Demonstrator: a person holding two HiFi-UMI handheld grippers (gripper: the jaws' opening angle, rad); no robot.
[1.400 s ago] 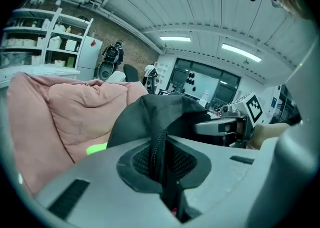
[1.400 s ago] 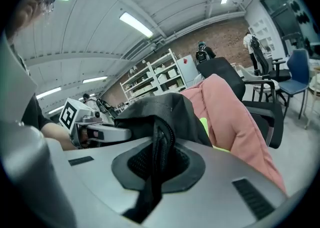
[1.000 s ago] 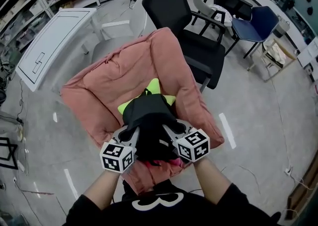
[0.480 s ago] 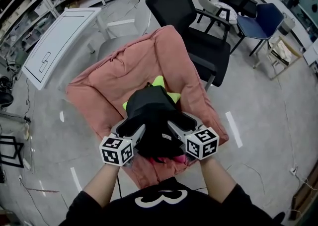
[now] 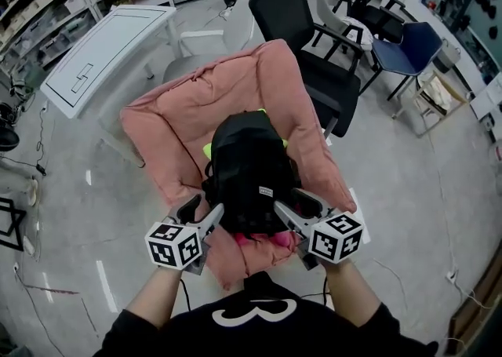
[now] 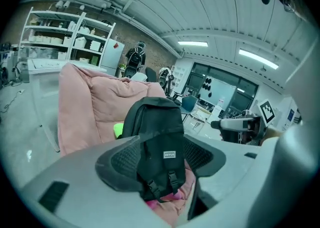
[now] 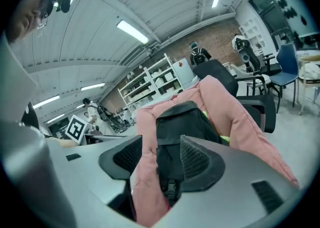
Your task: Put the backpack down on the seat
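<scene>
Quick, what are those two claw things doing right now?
Left gripper: fingers opening, backpack in the gap but not gripped.
Right gripper: fingers opening, same backpack in the gap, not gripped.

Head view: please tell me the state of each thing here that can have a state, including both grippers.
backpack: upright on the seat, back against the backrest, not gripped.
pink cushioned seat: carries the backpack.
left gripper: jaws opening, backpack shows in the gap, pads not pressing it.
right gripper: jaws opening, backpack shows in the gap, pads not pressing it.
neon-yellow item: mostly covered by the backpack.
black office chair: upright behind the seat.
</scene>
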